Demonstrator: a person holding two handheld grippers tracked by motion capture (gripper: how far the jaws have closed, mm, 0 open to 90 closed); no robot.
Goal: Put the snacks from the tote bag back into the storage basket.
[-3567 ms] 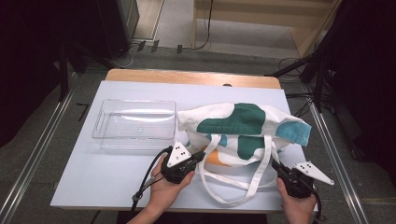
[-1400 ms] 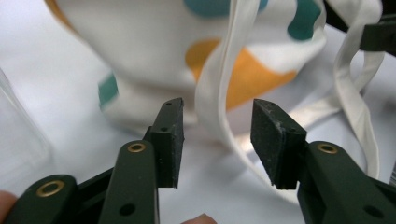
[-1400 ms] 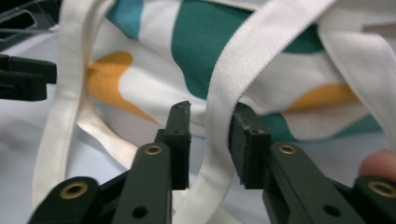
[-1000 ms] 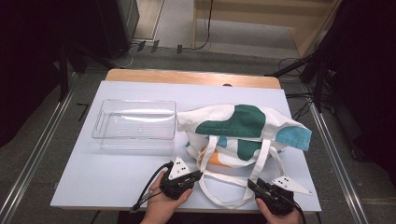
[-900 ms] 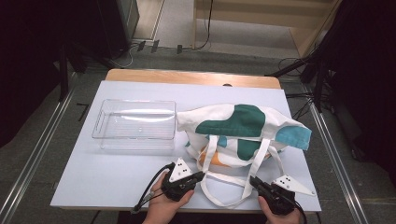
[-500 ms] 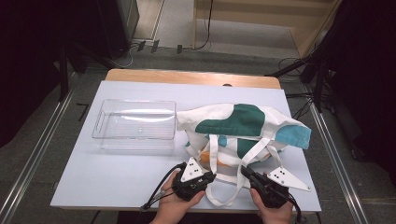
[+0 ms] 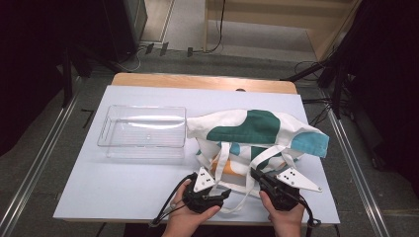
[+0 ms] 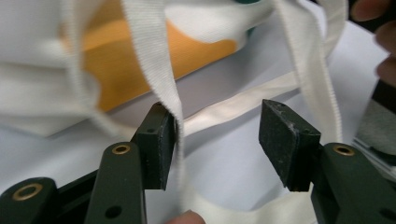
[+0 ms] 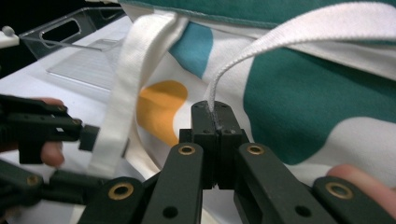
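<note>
Right gripper (image 9: pixel 215 119) pinches one tote bag (image 7: pixel 257 128) strap (image 9: pixel 280 37). Left gripper (image 8: pixel 217 135), jaws just opening (half spread), apparently touches the other strap (image 8: pixel 154 60) without clamping it.

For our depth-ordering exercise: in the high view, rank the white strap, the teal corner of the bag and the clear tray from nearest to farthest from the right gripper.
1. White strap: at the right gripper.
2. Teal corner: beyond it, to the right.
3. Clear tray: far left of the table.
</note>
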